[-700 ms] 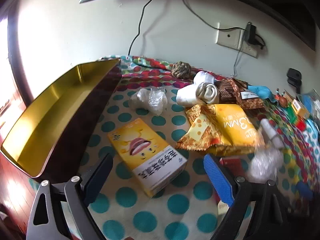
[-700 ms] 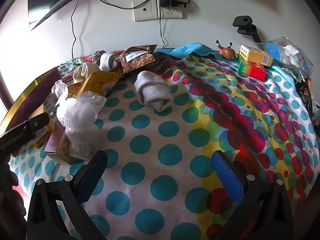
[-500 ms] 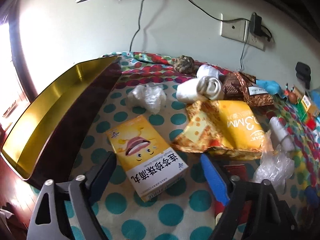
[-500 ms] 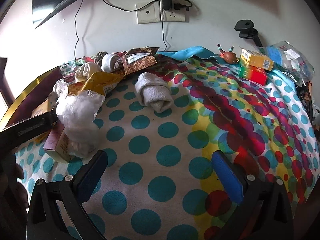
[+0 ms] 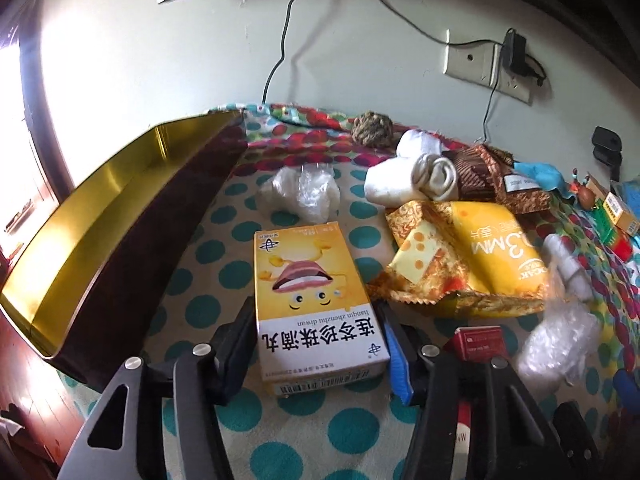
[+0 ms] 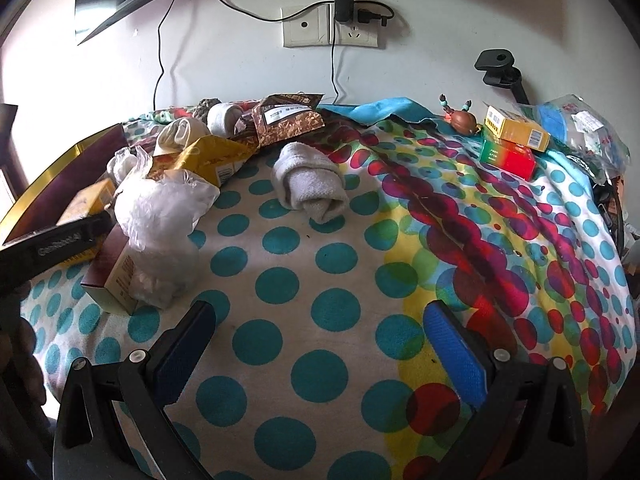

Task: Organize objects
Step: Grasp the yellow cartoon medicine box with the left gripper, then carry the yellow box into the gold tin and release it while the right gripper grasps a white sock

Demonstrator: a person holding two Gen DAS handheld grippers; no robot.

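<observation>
My left gripper [image 5: 318, 350] has closed its jaws against both long sides of a yellow medicine box [image 5: 310, 292] that lies flat on the dotted cloth. An open gold tin tray [image 5: 92, 216] stands just left of it. My right gripper [image 6: 320, 352] is open and empty over bare cloth, apart from everything. A rolled grey towel [image 6: 310, 188] lies ahead of it. The left gripper's body [image 6: 52, 244] shows at the right wrist view's left edge.
Right of the box lie a yellow snack bag [image 5: 472, 256], a red box [image 5: 478, 342], crumpled plastic [image 5: 556, 344], rolled white socks [image 5: 412, 176] and a brown packet [image 5: 504, 184]. In the right wrist view, boxes [image 6: 512, 140] and a crab figure [image 6: 460, 118] sit far right.
My left gripper moved forward around the yellow box and closed its jaws on the box's sides. The right gripper stayed nearly still and open.
</observation>
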